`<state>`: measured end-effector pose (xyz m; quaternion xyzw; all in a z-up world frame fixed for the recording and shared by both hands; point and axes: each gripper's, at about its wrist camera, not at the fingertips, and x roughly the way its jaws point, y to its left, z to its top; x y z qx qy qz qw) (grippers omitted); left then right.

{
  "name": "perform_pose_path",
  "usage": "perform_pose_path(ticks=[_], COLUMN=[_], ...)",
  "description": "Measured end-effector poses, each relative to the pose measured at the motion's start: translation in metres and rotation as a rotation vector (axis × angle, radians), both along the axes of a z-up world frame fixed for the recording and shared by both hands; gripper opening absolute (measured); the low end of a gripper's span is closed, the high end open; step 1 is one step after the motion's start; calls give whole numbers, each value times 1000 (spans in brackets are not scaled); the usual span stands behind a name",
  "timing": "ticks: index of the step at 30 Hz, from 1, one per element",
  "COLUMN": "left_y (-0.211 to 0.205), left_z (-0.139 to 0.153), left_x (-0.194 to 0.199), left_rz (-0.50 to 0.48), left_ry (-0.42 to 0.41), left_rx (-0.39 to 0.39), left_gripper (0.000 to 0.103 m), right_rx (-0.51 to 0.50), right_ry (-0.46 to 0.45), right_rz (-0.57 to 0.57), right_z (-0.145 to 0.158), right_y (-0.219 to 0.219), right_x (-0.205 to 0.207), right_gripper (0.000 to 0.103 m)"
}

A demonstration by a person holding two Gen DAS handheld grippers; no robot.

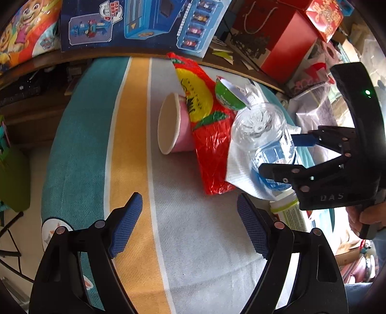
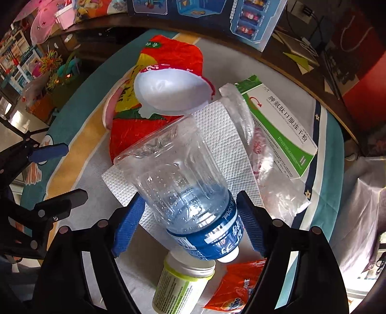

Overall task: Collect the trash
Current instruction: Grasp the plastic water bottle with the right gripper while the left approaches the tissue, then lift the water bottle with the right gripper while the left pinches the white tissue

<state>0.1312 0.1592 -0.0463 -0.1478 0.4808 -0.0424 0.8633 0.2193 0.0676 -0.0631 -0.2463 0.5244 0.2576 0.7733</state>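
Observation:
A clear plastic bottle (image 2: 183, 190) with a blue label sits between the pads of my right gripper (image 2: 190, 224), which is shut on it near the label and holds it tilted over a white paper towel (image 2: 217, 135). In the left wrist view the same bottle (image 1: 263, 135) shows in the right gripper (image 1: 287, 154). My left gripper (image 1: 190, 224) is open and empty over the striped cloth (image 1: 130, 145). A pink paper cup (image 1: 173, 125) lies on its side beside a red snack bag (image 1: 207, 130).
A green-and-white medicine box (image 2: 282, 128), a crumpled clear plastic bag (image 2: 272, 178), a small yellow-labelled pill bottle (image 2: 181, 285), an orange sachet (image 2: 238, 287) and a white bowl-shaped lid (image 2: 168, 94) lie on the cloth. Toy boxes (image 1: 135, 21) stand behind.

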Motion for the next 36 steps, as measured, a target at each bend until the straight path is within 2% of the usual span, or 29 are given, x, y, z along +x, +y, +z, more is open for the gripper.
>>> perform_pose_path(ticks=[5,8,11,18,25,26,27,29,32,36], left_y=[-2,-6,-13,-32,-50,-54,-59,-70,-85,-94], left_z=[-6,-8,-9,-3,1,2,3,4,0,-12], left_x=[-1,-2,-1,4,7,7,8,12,19,33], left_rz=[-15,-25,-44,-80,-87,-85,-86,-105,-106,-64], left_ry=[10,15,18,-3,-11,-16,-20,-21,-12,20], left_rx=[-14,-21,-13,-5,-4,-8,-10,-15,-17,-61], left_gripper=[81,81,81,81,81,76,65,55,54,55], right_rx=[-19,15,56,175,249,265,278,305,337,363], right_ry=[-45,-54,-65,-54,-45,-40,-37,-31,-14,6], right_rz=[-6,-20,-54,-141,-257,-276,-291,-324,-368,-396], right_z=[-6,5,21,57,65,66,66,66,62,54], right_y=[6,1,-7,-44,-94,-103,-111,-126,-145,-163], right_x=[0,-5,-7,-13,-18,-18,-18,-18,-19,-21], right_gripper=[73,68,68,66,66,66,66,66,66,66])
